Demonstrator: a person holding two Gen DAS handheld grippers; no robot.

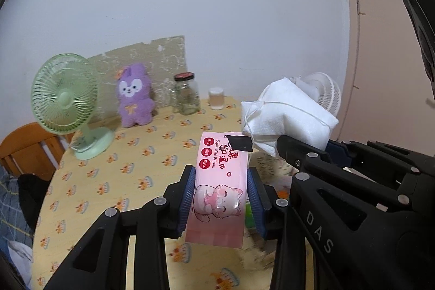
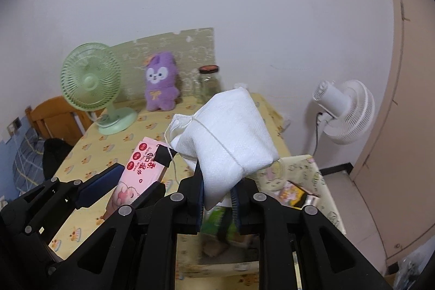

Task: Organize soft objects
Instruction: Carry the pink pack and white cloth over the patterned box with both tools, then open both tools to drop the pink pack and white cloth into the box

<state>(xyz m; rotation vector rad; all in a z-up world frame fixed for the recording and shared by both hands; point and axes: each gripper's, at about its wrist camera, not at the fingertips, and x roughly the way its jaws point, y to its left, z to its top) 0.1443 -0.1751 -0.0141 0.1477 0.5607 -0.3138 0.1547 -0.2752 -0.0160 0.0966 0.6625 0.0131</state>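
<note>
While both loads hang over the table, left gripper clamps the pink wipes pack mid-body; right gripper pinches the white pouch low. Both look light, squashy; the pack's film is likely slick, so grip its flat sides.

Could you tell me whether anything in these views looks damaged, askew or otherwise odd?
Only small things. The patterned sheet on the wall behind the purple plush has a ragged, torn-looking top edge. A loose string dangles from the white pouch held in the right gripper. Nothing looks spilled.
</note>
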